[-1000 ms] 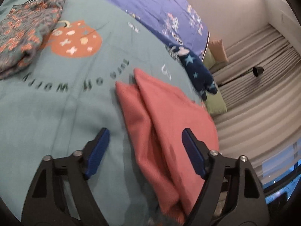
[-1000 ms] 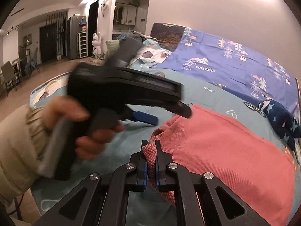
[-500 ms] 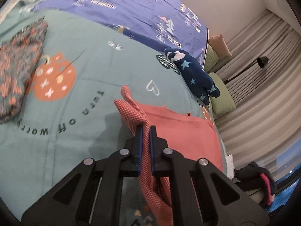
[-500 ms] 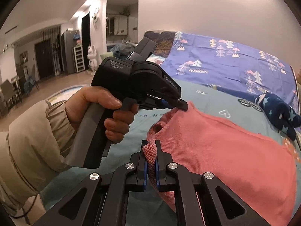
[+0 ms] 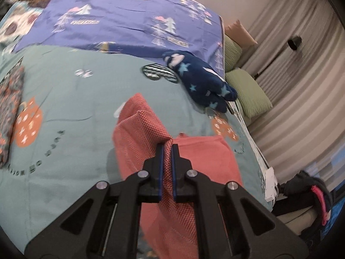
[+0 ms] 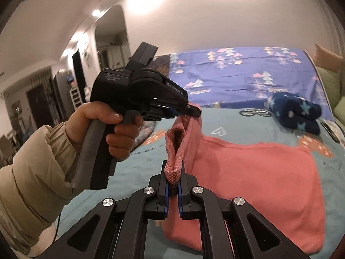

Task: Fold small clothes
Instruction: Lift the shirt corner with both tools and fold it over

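A coral-pink knit garment (image 5: pixel 202 159) lies on the teal bed cover (image 5: pixel 71 151), with its near edge lifted. My left gripper (image 5: pixel 166 149) is shut on a bunched fold of that edge and holds it above the bed. In the right wrist view the garment (image 6: pixel 258 172) spreads to the right, and my right gripper (image 6: pixel 173 191) is shut on another part of the same edge. The left gripper (image 6: pixel 194 111), held in a hand, pinches the cloth just beyond it. The edge hangs taut between the two grippers.
A navy star-patterned garment (image 5: pixel 204 84) lies far right on the bed. A folded floral garment (image 5: pixel 8 108) sits at the left edge. A purple tree-print sheet (image 5: pixel 129 19) covers the far side. Green pillows (image 5: pixel 248 92) and curtains stand right of the bed.
My left gripper went from open over the pink garment to shut on its edge. Both grippers have since risen, lifting the edge off the bed.
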### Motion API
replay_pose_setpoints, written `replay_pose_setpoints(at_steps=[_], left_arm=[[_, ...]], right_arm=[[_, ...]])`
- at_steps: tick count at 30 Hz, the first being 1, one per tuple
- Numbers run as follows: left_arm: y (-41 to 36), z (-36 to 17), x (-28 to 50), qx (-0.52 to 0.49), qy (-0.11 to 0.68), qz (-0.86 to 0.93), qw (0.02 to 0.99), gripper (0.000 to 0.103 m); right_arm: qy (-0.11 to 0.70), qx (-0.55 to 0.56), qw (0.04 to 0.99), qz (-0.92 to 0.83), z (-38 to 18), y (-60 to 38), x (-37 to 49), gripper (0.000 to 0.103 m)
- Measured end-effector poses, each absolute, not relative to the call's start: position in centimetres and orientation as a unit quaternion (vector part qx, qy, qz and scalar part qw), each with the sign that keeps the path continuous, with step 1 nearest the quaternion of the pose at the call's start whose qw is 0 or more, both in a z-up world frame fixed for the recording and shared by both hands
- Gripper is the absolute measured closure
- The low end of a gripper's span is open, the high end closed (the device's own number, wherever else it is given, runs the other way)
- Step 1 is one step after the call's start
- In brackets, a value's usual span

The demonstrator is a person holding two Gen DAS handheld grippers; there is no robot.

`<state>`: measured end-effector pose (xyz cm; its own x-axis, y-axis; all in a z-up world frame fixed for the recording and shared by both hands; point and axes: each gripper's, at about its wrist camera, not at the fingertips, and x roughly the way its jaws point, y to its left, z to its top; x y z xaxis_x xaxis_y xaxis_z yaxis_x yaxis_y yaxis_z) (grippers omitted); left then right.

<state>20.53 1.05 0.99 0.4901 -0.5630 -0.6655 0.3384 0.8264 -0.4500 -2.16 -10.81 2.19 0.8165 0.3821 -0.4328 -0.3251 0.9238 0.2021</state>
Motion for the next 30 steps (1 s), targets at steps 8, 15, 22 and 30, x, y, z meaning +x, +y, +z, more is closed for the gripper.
replay_pose_setpoints(at_steps=[8, 15, 22, 30], left_arm=[[-8.5, 2.2, 19.7, -0.067, 0.434, -0.299, 0.848, 0.096], [-17.3, 0.1, 19.0, -0.015, 0.461, -0.329, 0.824, 0.096], [-23.2, -4.2, 18.2, 0.048, 0.494, -0.324, 0.805, 0.096], [-23.4, -3.1, 16.7, 0.067, 0.467, -0.337, 0.815, 0.082]], right_arm=[[0.223, 0.112, 0.957, 0.146, 2.1, -18.3, -4.1, 0.098], [0.226, 0.156, 0.957, 0.098, 0.8, -24.8, -5.8, 0.098], [0.273, 0.199, 0.939, 0.064, -2.5, -29.1, -6.8, 0.098], [0.343, 0.236, 0.907, 0.06, -6.5, -31.8, -6.9, 0.089]])
